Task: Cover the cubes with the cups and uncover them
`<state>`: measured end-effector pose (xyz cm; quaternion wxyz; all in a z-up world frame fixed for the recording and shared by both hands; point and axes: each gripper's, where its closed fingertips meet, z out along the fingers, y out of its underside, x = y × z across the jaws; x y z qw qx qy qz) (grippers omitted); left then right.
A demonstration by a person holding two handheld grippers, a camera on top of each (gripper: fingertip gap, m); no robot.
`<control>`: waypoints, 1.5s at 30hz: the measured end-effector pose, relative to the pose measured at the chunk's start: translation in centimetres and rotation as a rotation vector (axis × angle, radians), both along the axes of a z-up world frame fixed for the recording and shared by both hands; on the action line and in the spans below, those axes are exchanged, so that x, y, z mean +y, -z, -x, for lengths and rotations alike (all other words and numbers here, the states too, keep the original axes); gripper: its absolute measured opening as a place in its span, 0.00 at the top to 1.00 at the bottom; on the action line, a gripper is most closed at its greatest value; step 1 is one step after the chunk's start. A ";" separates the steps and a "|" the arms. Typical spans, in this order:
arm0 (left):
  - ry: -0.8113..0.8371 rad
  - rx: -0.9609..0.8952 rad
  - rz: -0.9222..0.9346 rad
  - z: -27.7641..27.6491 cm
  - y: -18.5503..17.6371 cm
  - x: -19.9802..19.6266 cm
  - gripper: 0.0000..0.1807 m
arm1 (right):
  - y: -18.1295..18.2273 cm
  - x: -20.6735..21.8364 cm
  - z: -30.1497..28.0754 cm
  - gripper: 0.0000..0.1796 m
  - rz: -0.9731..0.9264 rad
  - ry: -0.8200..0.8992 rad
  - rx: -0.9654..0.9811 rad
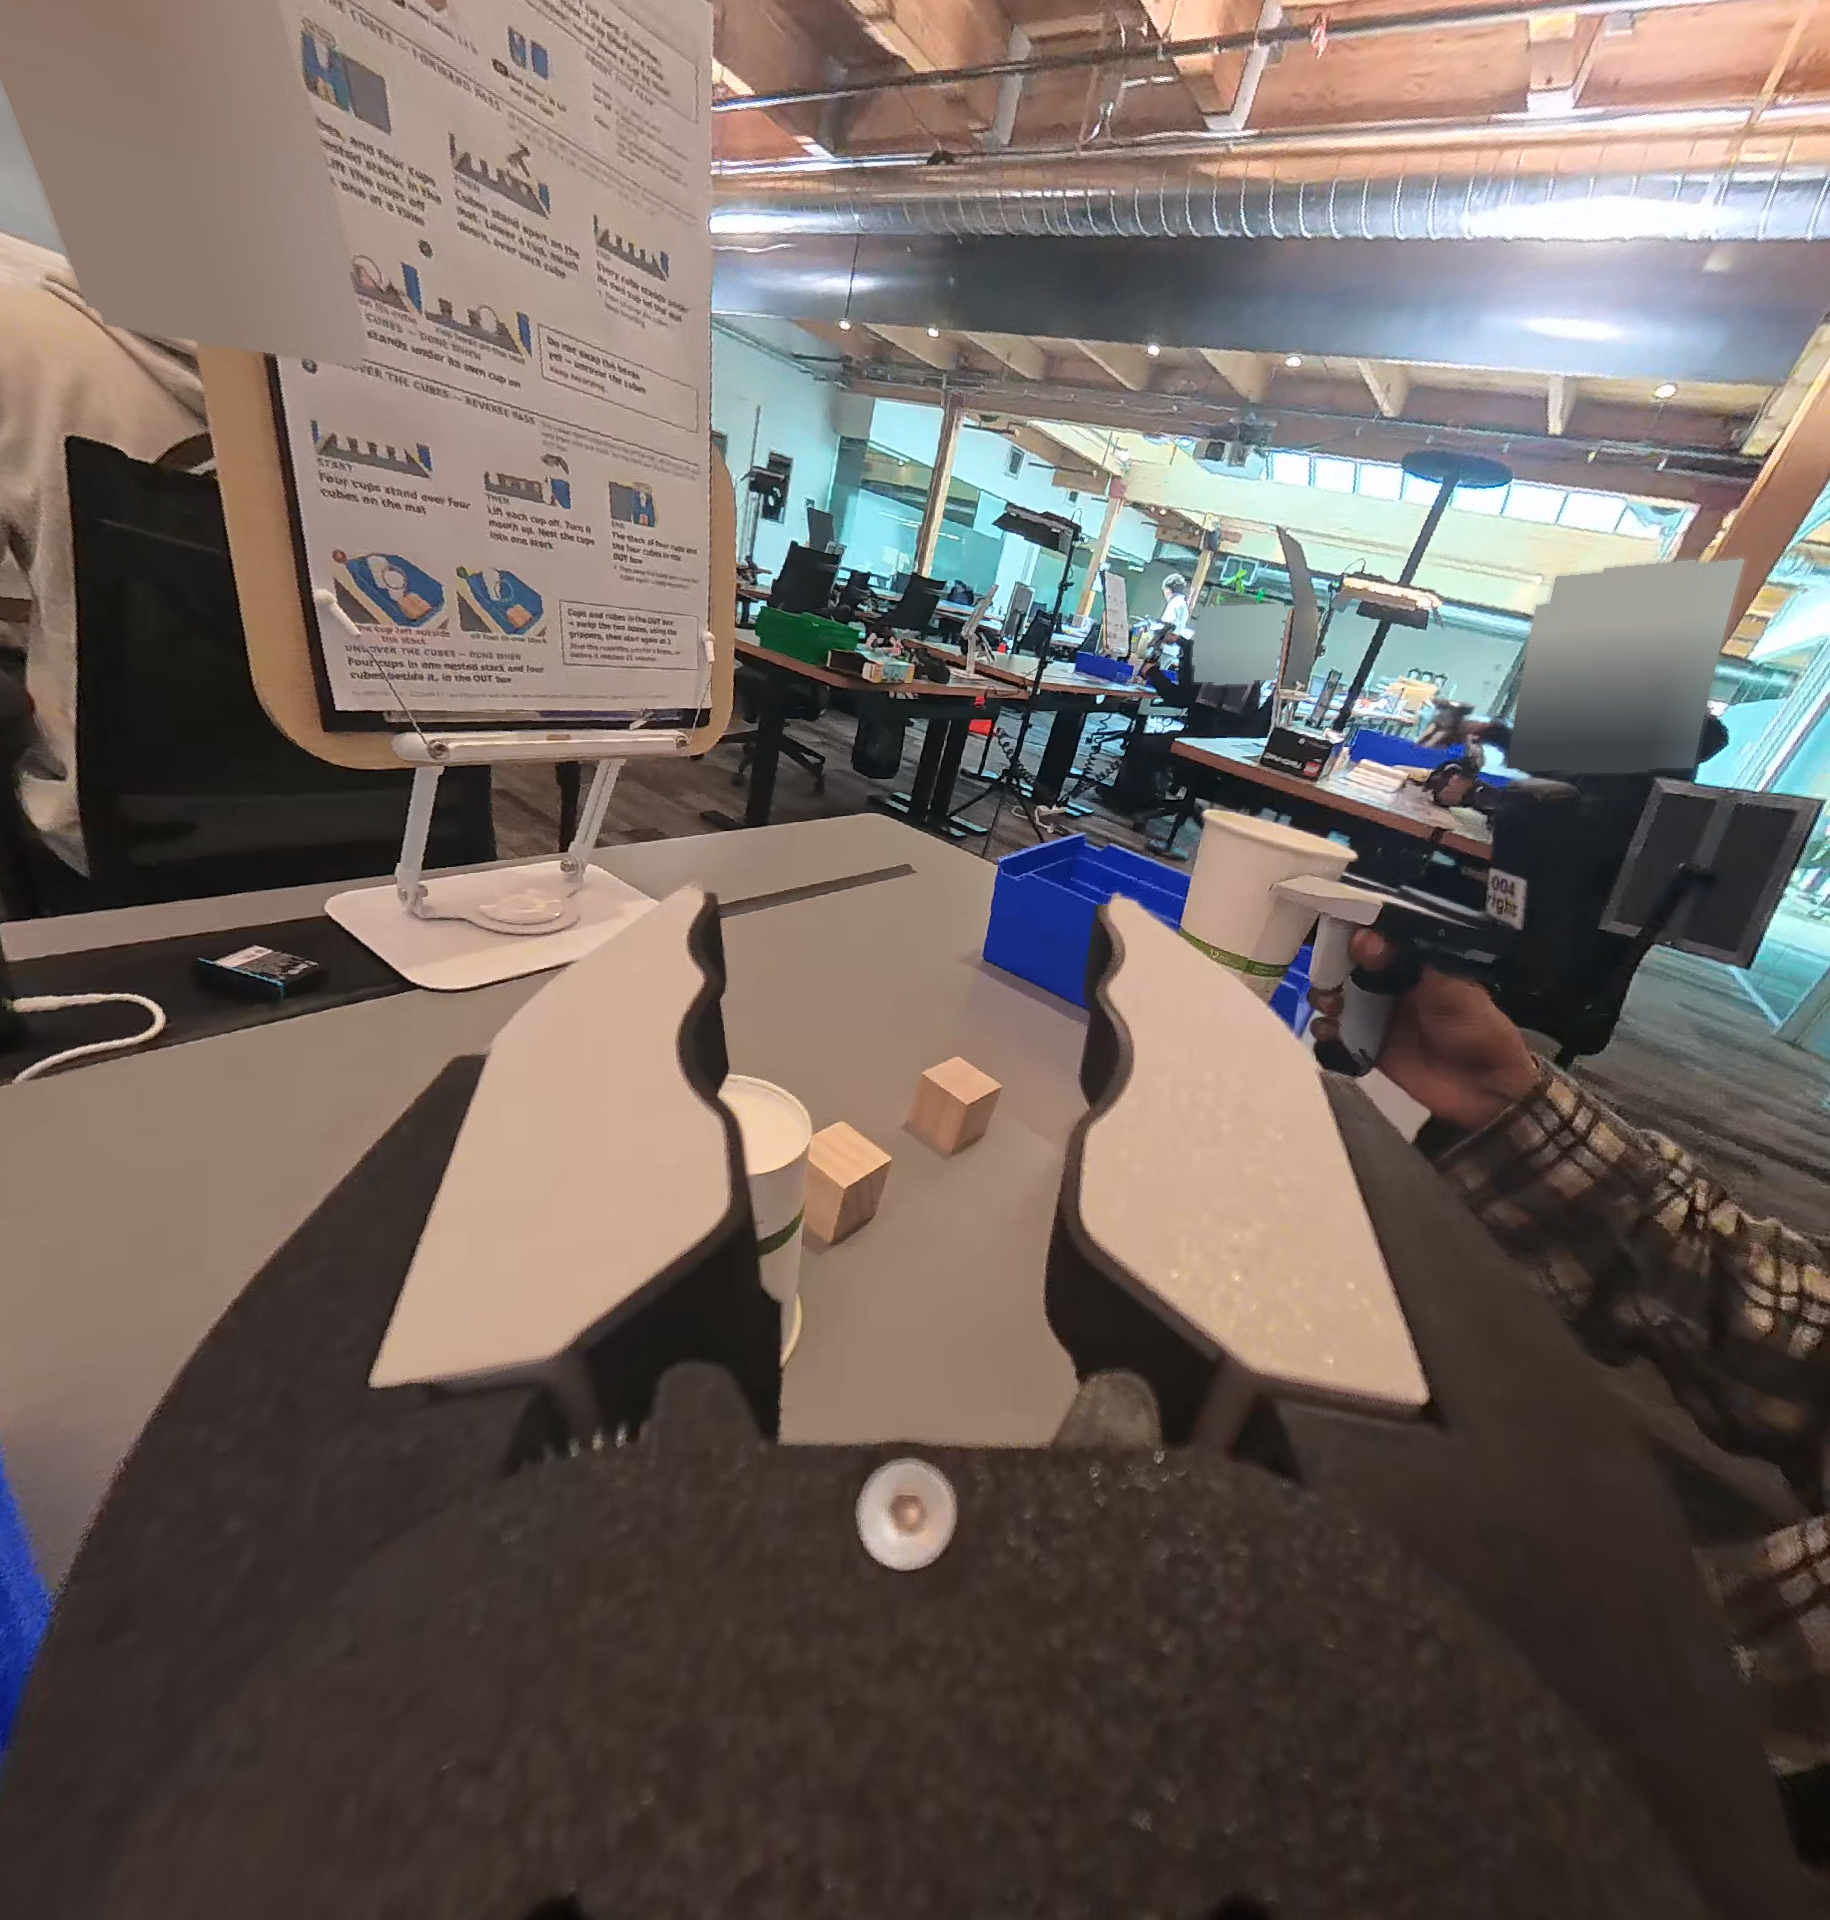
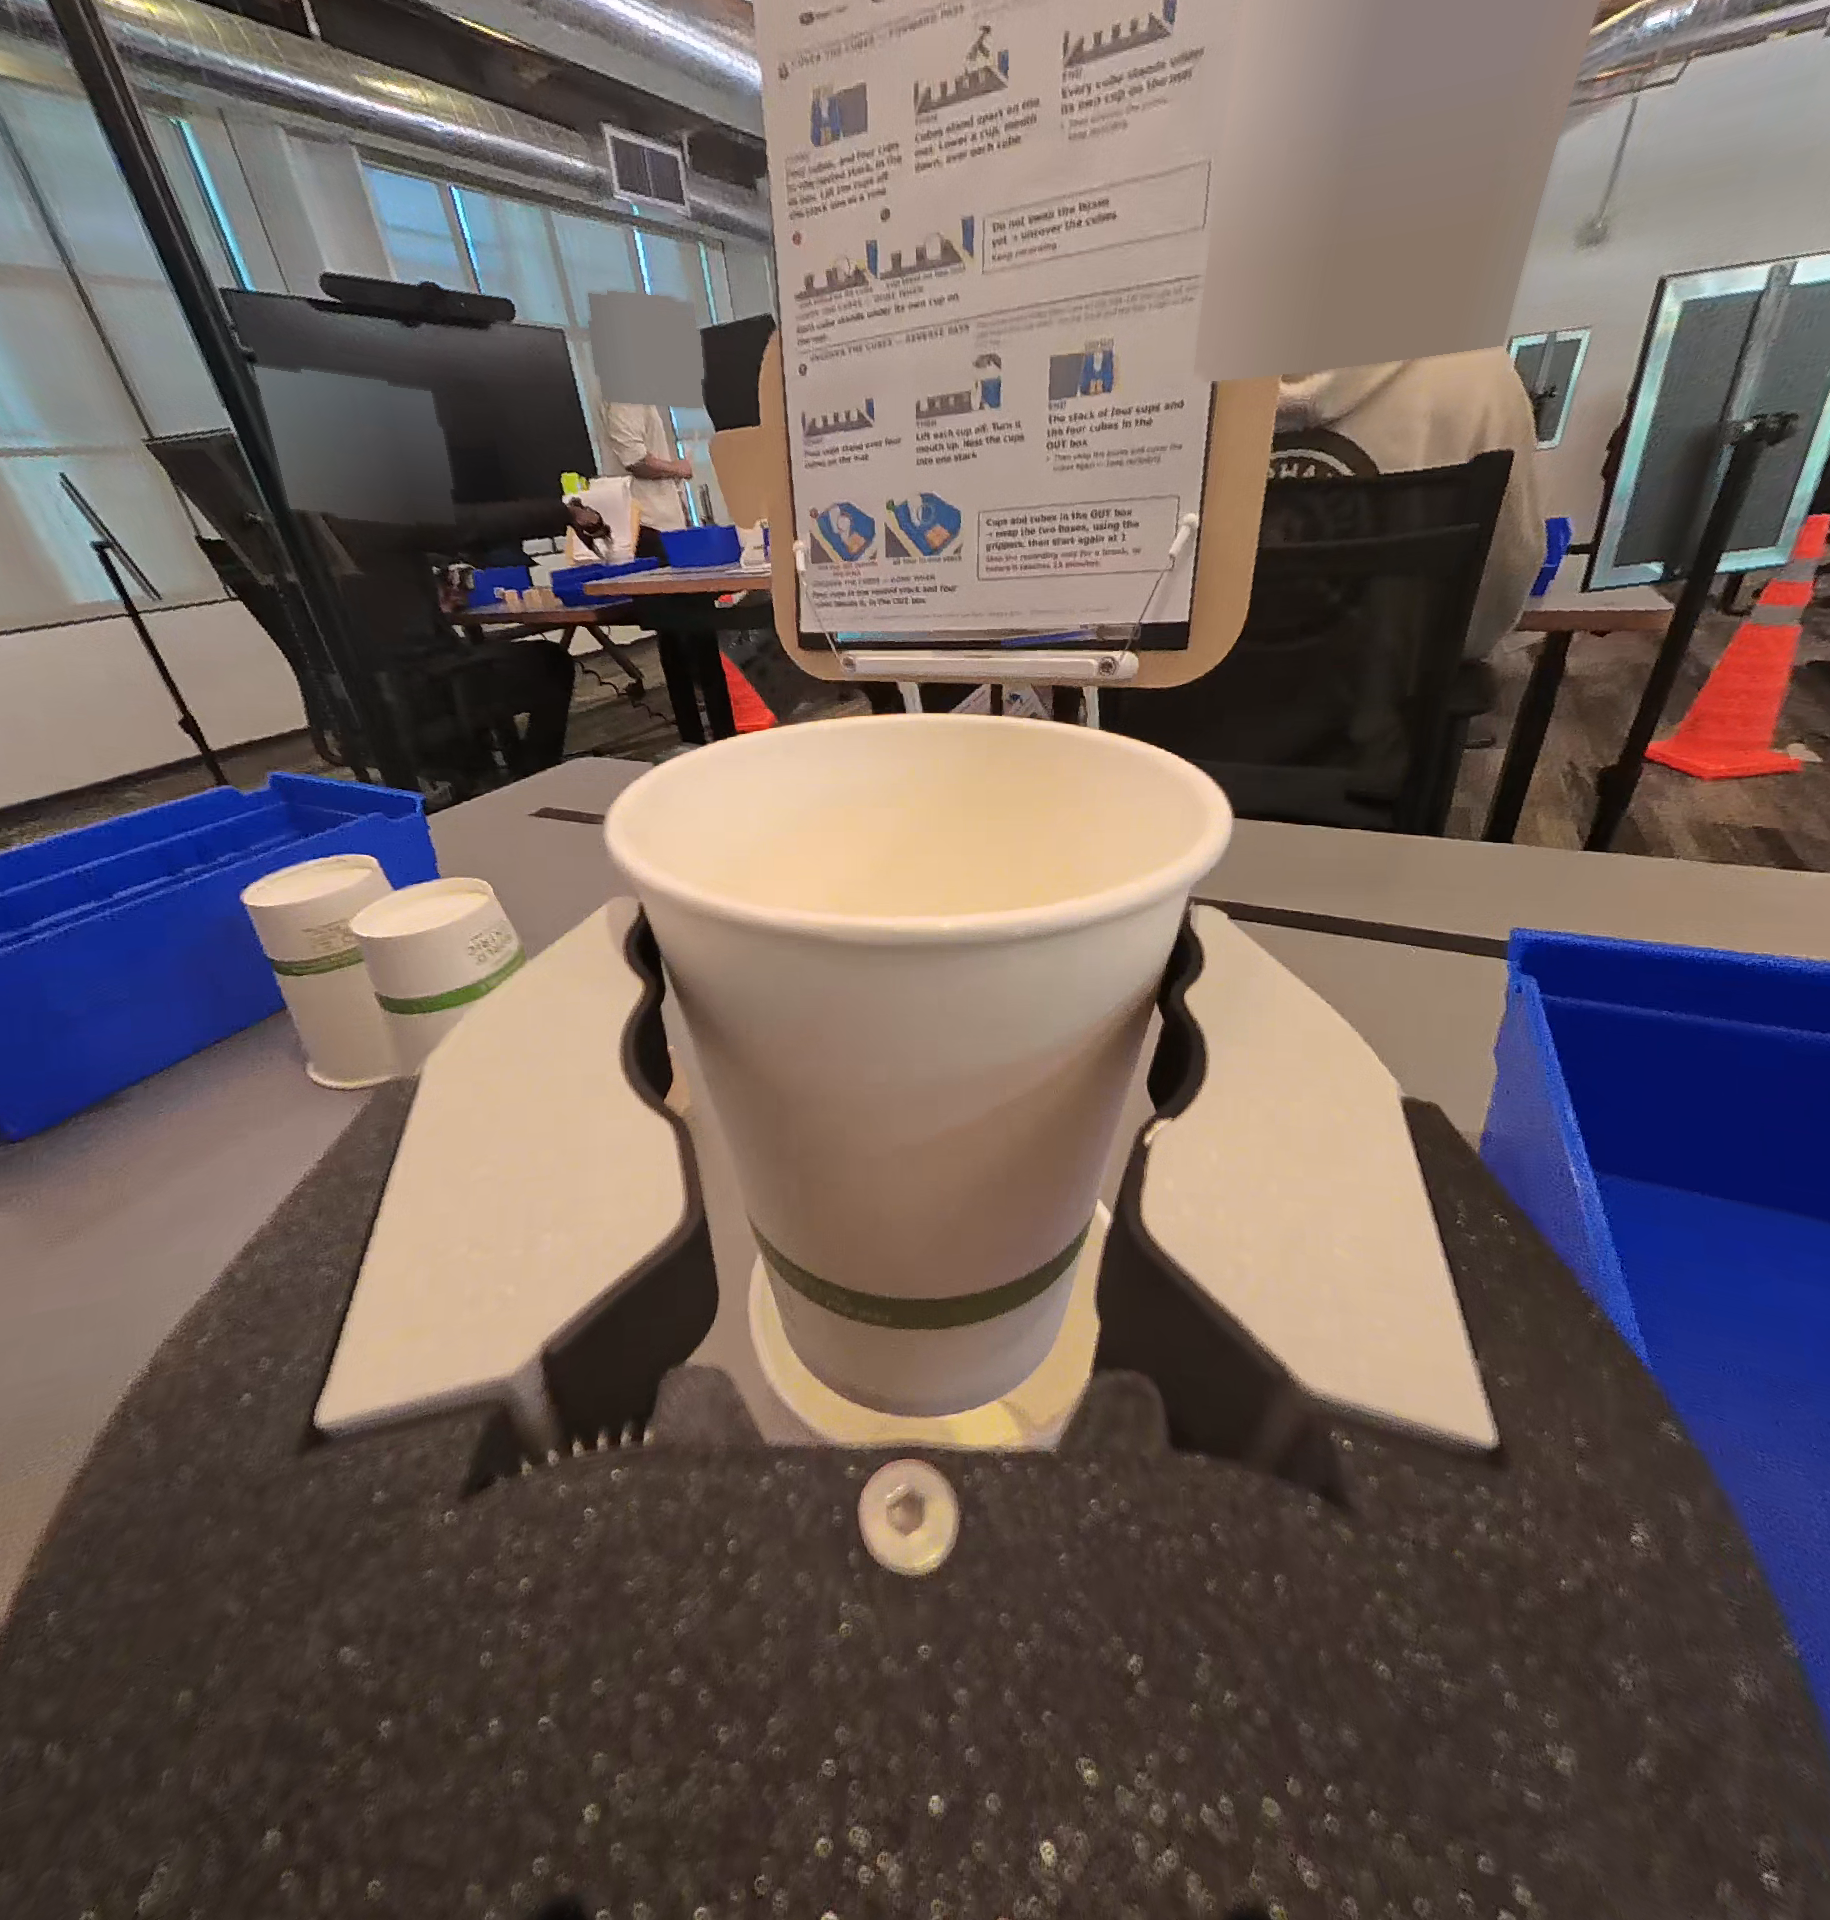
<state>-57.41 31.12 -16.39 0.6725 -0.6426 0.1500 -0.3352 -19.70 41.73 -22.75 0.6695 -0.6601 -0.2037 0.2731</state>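
My left gripper is open and empty above the grey table. Between its fingers lie two wooden cubes, uncovered. An upside-down white paper cup stands next to the nearer cube, partly hidden by my left finger. My right gripper is shut on a white paper cup held mouth up; it also shows in the left wrist view. Another cup's rim shows just under its base. Two upside-down cups stand at the left.
A blue bin stands left of the cups and another blue bin at the right, which also shows in the left wrist view. An instruction sheet on a stand is at the table's back, with a small black device and a white cable.
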 end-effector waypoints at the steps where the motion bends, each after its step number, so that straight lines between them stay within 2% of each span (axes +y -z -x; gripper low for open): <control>1: -0.004 0.008 -0.001 0.0 0.0 0.0 0.63 | 0.3 0.1 0.0 0.49 -0.003 0.009 -0.011; 12: 0.038 0.042 0.024 -1.3 0.8 0.3 0.65 | 3.1 0.7 0.6 0.49 0.013 0.028 -0.057; 14: 0.039 0.056 0.030 -1.5 1.0 0.3 0.65 | 3.5 0.6 0.6 0.44 0.009 0.028 -0.055; 17: 0.036 0.059 0.032 -1.4 1.1 0.4 0.64 | 4.0 0.4 0.1 0.30 0.003 0.050 -0.076; 22: 0.022 0.079 0.060 -1.2 1.9 1.0 0.64 | 3.4 -1.6 -0.7 0.22 -0.005 0.030 -0.122; 27: -0.024 0.167 0.107 -0.4 3.5 2.0 0.63 | 1.5 -5.1 -0.7 0.22 -0.040 -0.018 -0.209; 30: -0.034 0.236 0.159 0.0 4.8 3.0 0.63 | 1.2 -7.2 0.4 0.25 -0.019 -0.114 -0.229; 36: 0.069 0.502 0.295 -1.1 6.6 4.8 0.62 | 2.8 -10.5 3.5 0.29 0.061 -0.332 -0.254; 41: 0.299 0.913 0.415 -3.3 9.4 5.5 0.57 | 3.8 -11.9 5.3 0.29 0.049 -0.436 -0.299; 45: 0.410 1.248 0.494 -3.5 12.3 6.9 0.48 | 4.3 -12.8 5.8 0.29 0.039 -0.486 -0.311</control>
